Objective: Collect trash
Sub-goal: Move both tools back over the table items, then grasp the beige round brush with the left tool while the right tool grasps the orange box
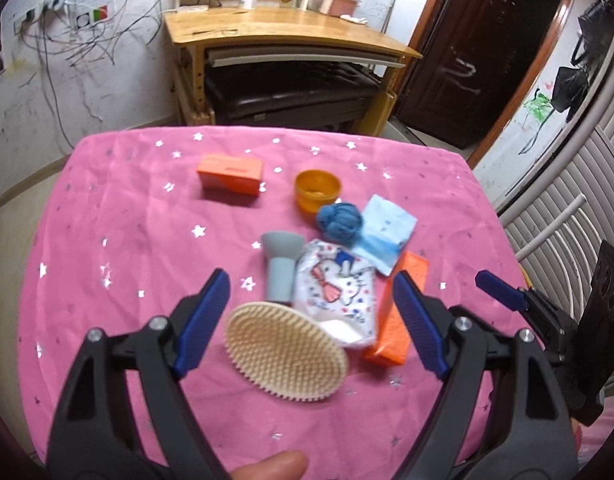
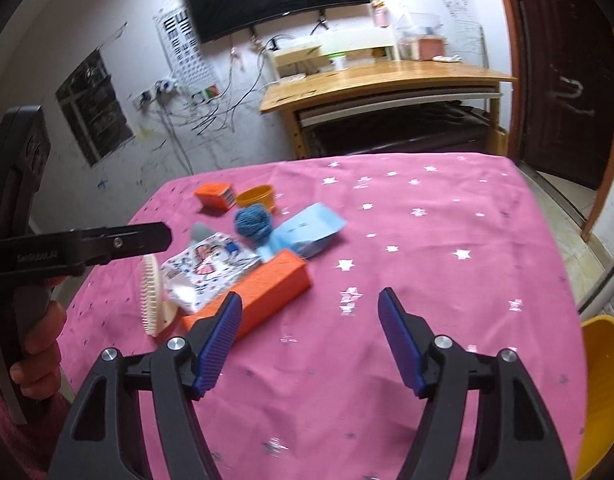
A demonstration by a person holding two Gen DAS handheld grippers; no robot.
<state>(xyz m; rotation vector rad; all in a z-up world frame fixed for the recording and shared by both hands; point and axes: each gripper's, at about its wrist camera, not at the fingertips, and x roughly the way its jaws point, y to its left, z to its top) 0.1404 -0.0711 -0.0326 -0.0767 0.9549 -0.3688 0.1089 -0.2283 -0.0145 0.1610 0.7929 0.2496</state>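
Clutter sits in a loose cluster on the bench (image 1: 107, 208), which is covered by a pink cloth with silver stars. Nearest the left tool (image 1: 311, 312) lies a cream bristle brush (image 1: 285, 354), and just behind it a white printed wrapper (image 1: 339, 288) with a cartoon figure, touching a grey funnel-shaped piece (image 1: 281, 264) on one side and a long orange box (image 1: 399, 312) on the other. Farther back are a pale blue packet (image 1: 387, 236), a ball of blue yarn (image 1: 339, 218), an orange cup (image 1: 317, 190) and a second orange box (image 1: 231, 176), which stands apart from the rest. The left tool hangs over the brush and wrapper with its jaws wide apart and nothing between the pads. The right tool (image 2: 311, 336) is also spread open and empty, above bare cloth just beside the near end of the long orange box. A yellow bin (image 2: 599, 380) shows at the bench's right edge.
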